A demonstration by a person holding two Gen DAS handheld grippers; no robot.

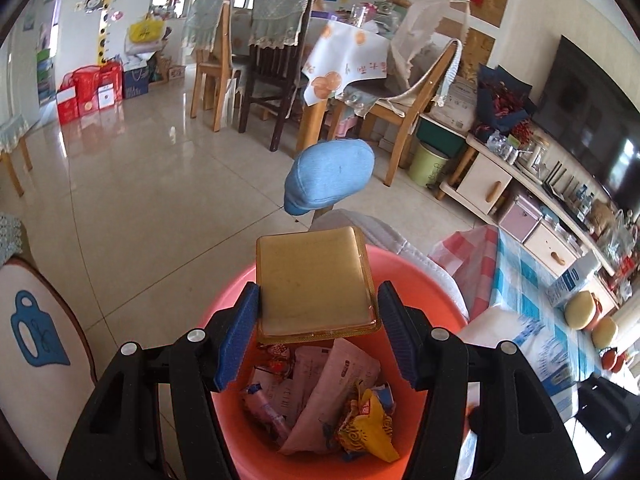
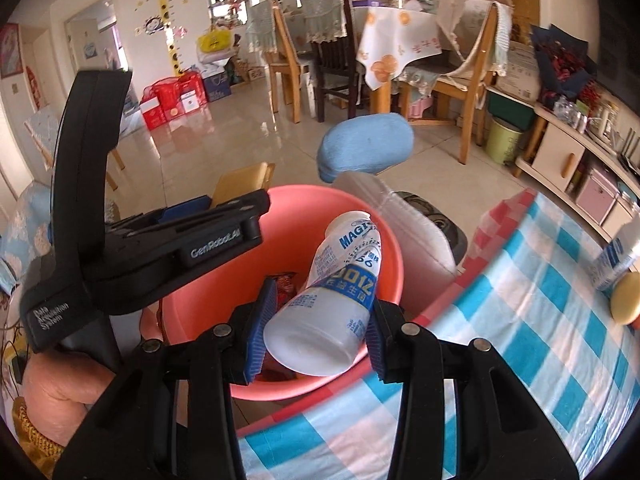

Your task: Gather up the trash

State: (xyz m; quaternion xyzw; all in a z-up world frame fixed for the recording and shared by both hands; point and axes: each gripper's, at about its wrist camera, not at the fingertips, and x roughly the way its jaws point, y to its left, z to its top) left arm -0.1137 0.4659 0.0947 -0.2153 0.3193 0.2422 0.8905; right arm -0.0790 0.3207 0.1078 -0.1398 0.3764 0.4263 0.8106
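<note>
A salmon-pink bin [image 1: 416, 280] holds paper scraps and a yellow wrapper [image 1: 368, 428]. My left gripper [image 1: 318, 300] is shut on a flat golden plastic tray [image 1: 314, 280] and holds it over the bin's mouth. In the right wrist view the same bin [image 2: 320, 208] stands beside the table. My right gripper [image 2: 316, 320] is shut on a white plastic bottle with blue print [image 2: 336, 300], held tilted over the bin's near rim. The left gripper's black body [image 2: 180, 240] reaches over the bin's left side, with the tray's edge [image 2: 244, 180] behind it.
A table with a blue-and-white checked cloth [image 2: 520, 320] lies to the right, with a carton [image 2: 616, 256] on it. A blue slipper on a raised foot [image 2: 368, 148] and a grey trouser leg [image 2: 408, 224] are just beyond the bin. Dining chairs, a TV cabinet and a green bucket stand further back.
</note>
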